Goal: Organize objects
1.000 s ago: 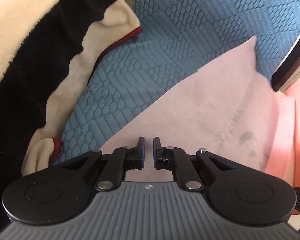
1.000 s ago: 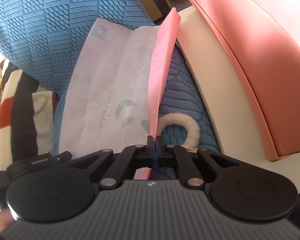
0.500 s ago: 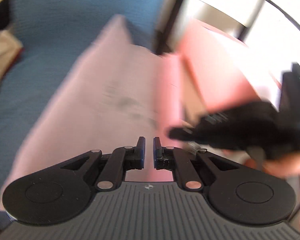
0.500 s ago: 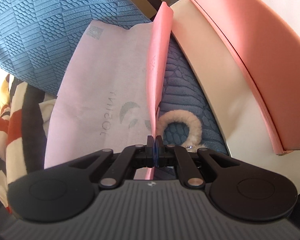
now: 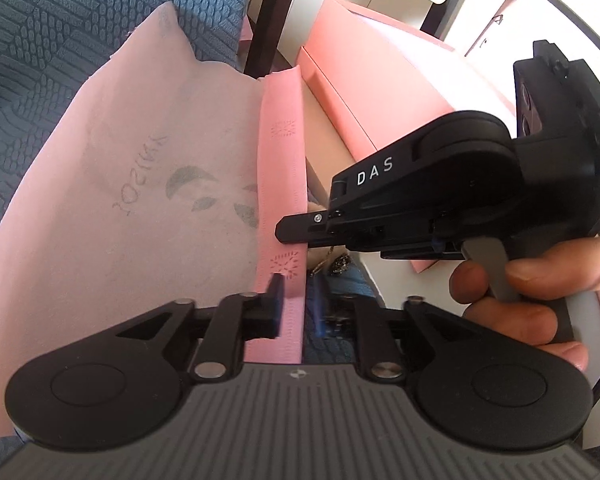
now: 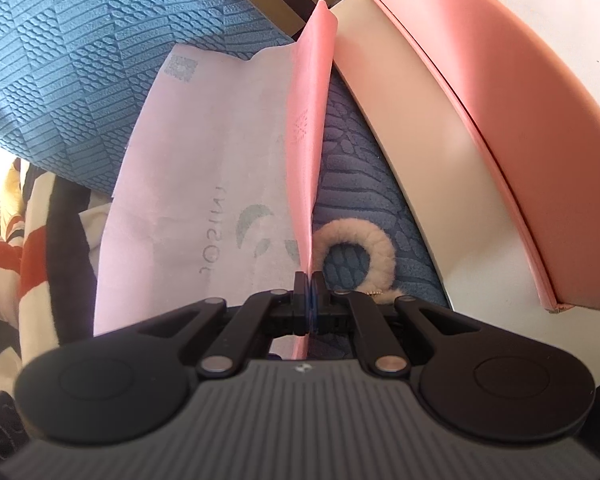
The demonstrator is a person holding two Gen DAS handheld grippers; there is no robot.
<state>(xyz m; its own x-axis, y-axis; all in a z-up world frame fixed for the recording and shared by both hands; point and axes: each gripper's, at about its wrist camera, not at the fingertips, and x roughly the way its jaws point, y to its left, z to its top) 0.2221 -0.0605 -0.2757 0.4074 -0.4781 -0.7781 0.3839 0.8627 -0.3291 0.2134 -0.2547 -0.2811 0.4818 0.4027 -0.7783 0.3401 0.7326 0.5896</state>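
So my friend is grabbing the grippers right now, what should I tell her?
Right gripper: shut on the pink bag, pinching its folded pink edge and holding it up.
Left gripper: jaws have just been opening; that edge stands between them, not pinched yet.
Fluffy ring lies on the blue cover beside the bag; pink box is further right.
Done: bag edge lifted. Left: probably grip with the left and tidy the things away.

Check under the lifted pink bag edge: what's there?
Under the pink bag, whose edge the right gripper pinches up: blue textured cushion, a fluffy cream ring, a bit of gold chain. Anything beneath the flat part is covered.
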